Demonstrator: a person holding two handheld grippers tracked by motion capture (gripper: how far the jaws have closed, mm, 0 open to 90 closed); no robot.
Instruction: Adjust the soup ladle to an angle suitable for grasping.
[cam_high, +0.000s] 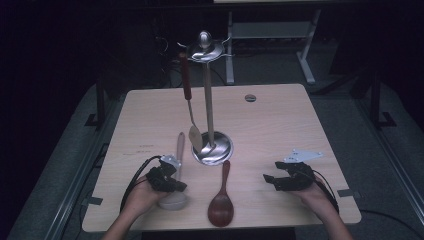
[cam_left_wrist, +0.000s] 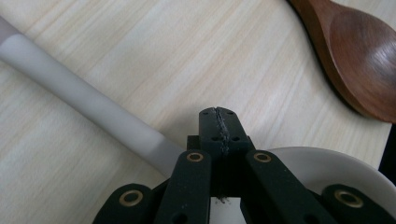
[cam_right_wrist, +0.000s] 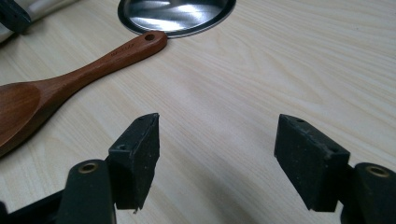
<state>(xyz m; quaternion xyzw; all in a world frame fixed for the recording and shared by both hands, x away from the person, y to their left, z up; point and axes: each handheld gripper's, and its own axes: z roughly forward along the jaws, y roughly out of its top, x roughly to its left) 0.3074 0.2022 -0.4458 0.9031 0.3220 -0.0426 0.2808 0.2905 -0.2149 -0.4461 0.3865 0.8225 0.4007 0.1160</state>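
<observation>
A white spoon lies at the table's front left, handle pointing away, bowl toward the person. My left gripper is right over the spot where the handle meets the bowl. In the left gripper view that gripper has its jaws pressed together with nothing between them, above the white spoon. A dark wooden spoon lies in the front middle and appears as the wooden spoon and the wooden spoon. My right gripper rests open at the front right; in its own view the right gripper frames bare wood.
A metal utensil stand with a round base rises at the table's centre. A utensil with a red-brown handle hangs from its top. The stand's base lies just past the wooden spoon's handle. A round grommet sits far back.
</observation>
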